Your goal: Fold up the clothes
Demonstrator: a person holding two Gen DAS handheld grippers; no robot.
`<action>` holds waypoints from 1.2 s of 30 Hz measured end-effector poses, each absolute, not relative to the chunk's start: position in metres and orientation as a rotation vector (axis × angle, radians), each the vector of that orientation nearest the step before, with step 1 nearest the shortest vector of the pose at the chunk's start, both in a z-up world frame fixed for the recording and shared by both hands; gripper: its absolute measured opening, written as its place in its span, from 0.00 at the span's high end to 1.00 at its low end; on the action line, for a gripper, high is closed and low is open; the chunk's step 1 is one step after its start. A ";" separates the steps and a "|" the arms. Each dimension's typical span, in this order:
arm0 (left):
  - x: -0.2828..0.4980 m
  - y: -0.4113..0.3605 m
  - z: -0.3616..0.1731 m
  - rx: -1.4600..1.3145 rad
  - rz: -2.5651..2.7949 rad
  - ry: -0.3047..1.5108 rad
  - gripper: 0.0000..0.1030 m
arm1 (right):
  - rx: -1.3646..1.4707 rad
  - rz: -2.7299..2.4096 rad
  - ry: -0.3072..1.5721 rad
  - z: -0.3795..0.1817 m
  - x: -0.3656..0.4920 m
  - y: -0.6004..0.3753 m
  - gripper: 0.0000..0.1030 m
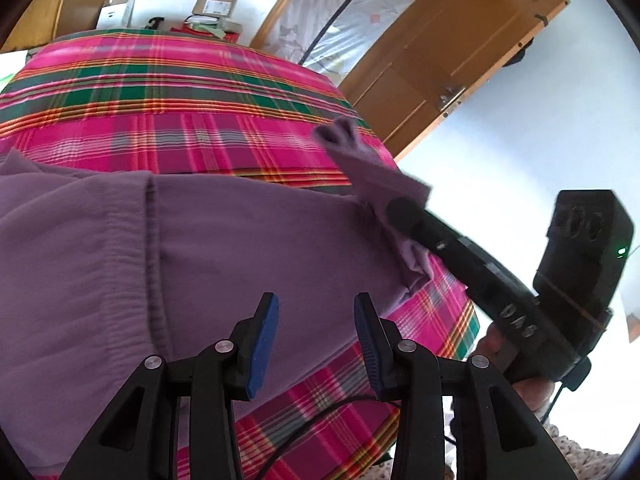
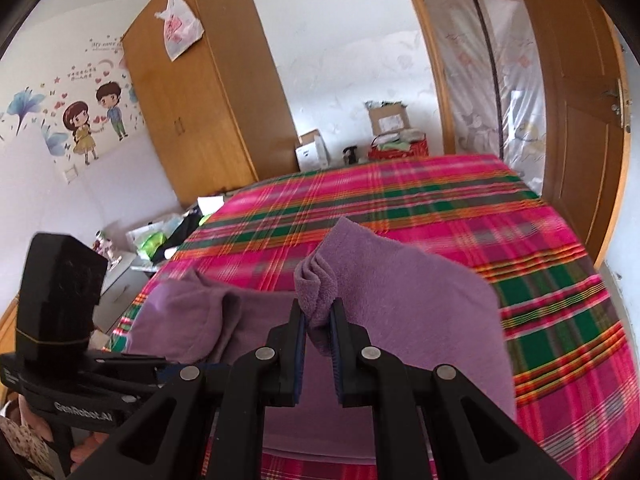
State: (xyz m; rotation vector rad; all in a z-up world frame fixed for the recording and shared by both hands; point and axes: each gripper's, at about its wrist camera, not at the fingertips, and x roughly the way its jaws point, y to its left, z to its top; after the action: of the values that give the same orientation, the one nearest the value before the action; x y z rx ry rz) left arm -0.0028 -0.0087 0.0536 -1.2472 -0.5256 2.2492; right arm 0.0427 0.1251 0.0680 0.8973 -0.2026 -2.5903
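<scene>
Purple fleece garment [image 1: 248, 240] lies on the plaid bed [image 1: 160, 92]; right hand-held gripper [image 2: 319, 320] pinches its edge, left hand-held gripper [image 1: 316, 320], lettered "GenRobot.AI" at 8 o'clock, gapes released.

Left gripper [image 1: 316, 344] jaws apart, empty; right gripper [image 2: 319, 344] clamped on purple garment [image 2: 400, 280].

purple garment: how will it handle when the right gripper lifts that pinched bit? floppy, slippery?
Likely floppy: the garment bunches and droops around the right gripper, whose jaws are shut on a fold. Probably not slippery: its surface looks fleecy, so the pads should hold. The rest, lying flat on the plaid bedspread, will probably trail and drag. The left gripper is open above it.
</scene>
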 end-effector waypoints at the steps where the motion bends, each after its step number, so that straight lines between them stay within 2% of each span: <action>1: -0.002 -0.011 0.054 -1.244 2.255 -0.531 0.60 | 0.911 -2.581 -0.200 0.064 0.042 0.121 0.89; 21: -0.011 -0.023 0.039 -1.323 2.248 -0.559 0.60 | 1.085 -2.491 -0.190 0.008 0.044 0.092 0.88; 27: -0.020 -0.019 0.047 -1.303 2.277 -0.570 0.60 | 1.179 -2.421 -0.263 -0.004 0.038 0.099 0.84; 29: -0.027 -0.014 0.053 -1.286 2.289 -0.572 0.60 | 1.207 -2.360 -0.291 -0.005 0.038 0.103 0.74; 36: -0.053 0.008 0.058 -1.298 2.287 -0.564 0.60 | 1.114 -2.435 -0.316 0.016 0.047 0.145 0.69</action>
State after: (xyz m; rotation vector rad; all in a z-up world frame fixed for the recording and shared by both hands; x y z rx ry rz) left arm -0.0533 0.0076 0.0581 -1.2978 -0.5638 2.2870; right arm 0.0469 0.1454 0.0165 1.1143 -0.3163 -2.4349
